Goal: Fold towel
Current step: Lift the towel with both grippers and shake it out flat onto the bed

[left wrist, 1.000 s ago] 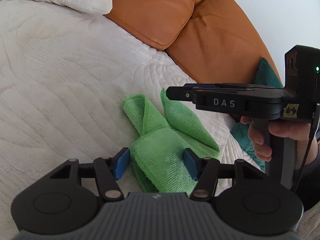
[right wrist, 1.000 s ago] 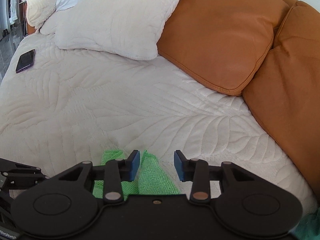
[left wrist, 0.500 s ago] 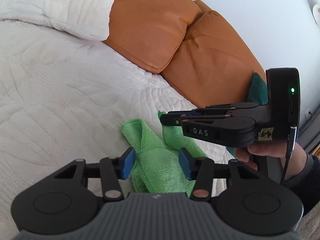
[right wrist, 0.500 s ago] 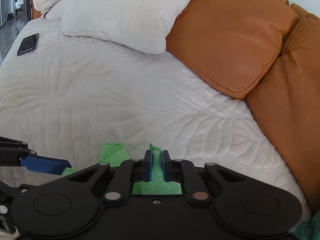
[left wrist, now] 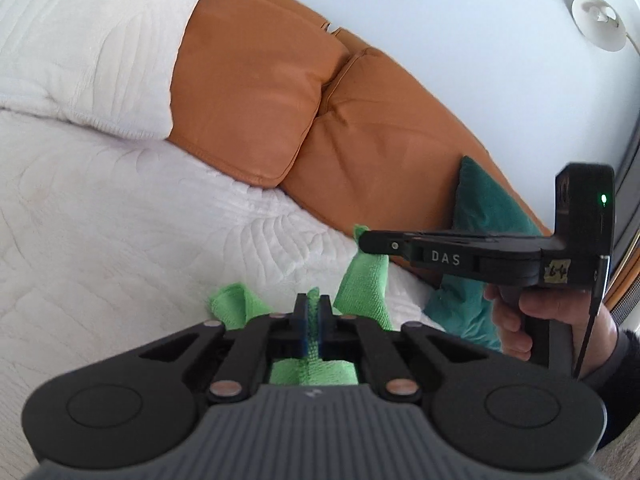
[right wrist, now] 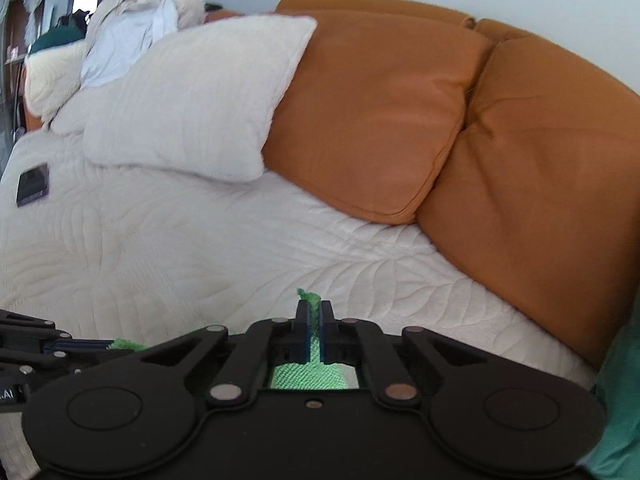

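Observation:
A bright green microfibre towel point(left wrist: 362, 288) hangs crumpled between the two grippers above the white quilted bed point(left wrist: 120, 216). My left gripper point(left wrist: 313, 312) is shut on one edge of it; green cloth shows between and below its blue pads. My right gripper point(right wrist: 314, 320) is shut on another corner, a green tip point(right wrist: 306, 295) poking out above its fingers. In the left wrist view the right gripper point(left wrist: 366, 240) is seen from the side, holding the towel corner up, with the hand on its handle.
Two orange cushions point(right wrist: 400, 120) line the back of the bed, a white pillow point(right wrist: 192, 100) lies to their left, and a dark green cushion point(left wrist: 488, 216) lies at the right. A phone point(right wrist: 33, 184) lies far left. A lamp point(left wrist: 598, 20) stands by the wall.
The right gripper closed on a towel corner first, then the left gripper closed on another edge. Both have lifted, raising the towel off the bed.

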### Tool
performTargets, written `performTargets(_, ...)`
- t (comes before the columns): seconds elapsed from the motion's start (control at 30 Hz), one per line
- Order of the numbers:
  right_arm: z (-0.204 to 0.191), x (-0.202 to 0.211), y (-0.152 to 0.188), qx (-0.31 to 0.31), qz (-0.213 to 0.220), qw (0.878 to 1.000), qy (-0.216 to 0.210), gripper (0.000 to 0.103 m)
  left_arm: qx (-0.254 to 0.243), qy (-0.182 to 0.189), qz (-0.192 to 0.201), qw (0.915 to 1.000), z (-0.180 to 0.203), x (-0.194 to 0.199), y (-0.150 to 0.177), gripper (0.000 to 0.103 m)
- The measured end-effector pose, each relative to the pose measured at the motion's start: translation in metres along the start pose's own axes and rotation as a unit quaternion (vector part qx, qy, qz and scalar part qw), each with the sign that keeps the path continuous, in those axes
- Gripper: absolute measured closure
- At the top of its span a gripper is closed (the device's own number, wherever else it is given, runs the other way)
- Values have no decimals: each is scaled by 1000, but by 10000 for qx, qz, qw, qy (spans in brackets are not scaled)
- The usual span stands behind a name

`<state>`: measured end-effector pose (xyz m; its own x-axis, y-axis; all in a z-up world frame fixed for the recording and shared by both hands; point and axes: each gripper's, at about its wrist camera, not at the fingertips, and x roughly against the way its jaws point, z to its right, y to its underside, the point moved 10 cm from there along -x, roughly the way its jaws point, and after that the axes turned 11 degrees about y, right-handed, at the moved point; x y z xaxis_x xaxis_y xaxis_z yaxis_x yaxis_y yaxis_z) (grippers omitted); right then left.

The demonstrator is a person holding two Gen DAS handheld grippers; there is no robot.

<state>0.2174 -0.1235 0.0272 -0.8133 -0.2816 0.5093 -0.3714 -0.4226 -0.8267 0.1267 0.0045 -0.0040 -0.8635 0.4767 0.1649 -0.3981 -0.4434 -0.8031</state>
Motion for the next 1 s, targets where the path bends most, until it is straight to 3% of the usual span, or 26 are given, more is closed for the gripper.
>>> performTargets(0.27,50,110,-39,-866,1237,9868,582,100,-553,234,942,9937,48,45,-83,99)
performTargets(0.47,63,177,-43,-1182,1799,9724,905,100,-908,333,1364,9859,78,82,-104,99)
performTargets(0.7,69,194,-25,-1591,1588,9694,985,100,-1078,355,1173,9866,97,90,-103,99)
performTargets(0.87,73,169,0,-1859,1104,9710,1025,100,-1002,-142,686,9925,74,63,-87,99)
performTargets(1.0,66,134,11,-1719,830,9747,1165,100,-1127,-500,444,9914,57,30,-78,99)
